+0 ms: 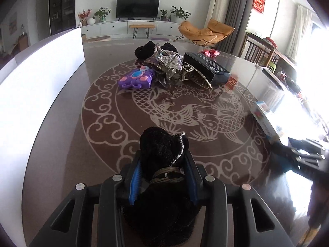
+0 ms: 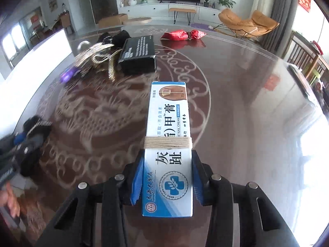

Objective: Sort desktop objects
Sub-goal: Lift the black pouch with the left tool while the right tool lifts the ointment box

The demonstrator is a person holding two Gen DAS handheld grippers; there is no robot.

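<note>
Meanwhile each hand-held gripper is clamped: left [image 1: 163,165] on black bow [image 1: 162,152], right [image 2: 168,171] on cream box [image 2: 168,144], black box [image 2: 138,55] ahead.

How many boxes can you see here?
2. A blue-and-white nail cream box is gripped in the right claw; a black box lies on the table beside the jewellery pile, which may hide more.

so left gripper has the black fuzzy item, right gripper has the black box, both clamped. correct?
Not quite. The right gripper is shut on the blue-and-white nail cream box, as the right wrist view shows; the black box lies on the table. The left gripper does clamp the black fuzzy item.
</note>
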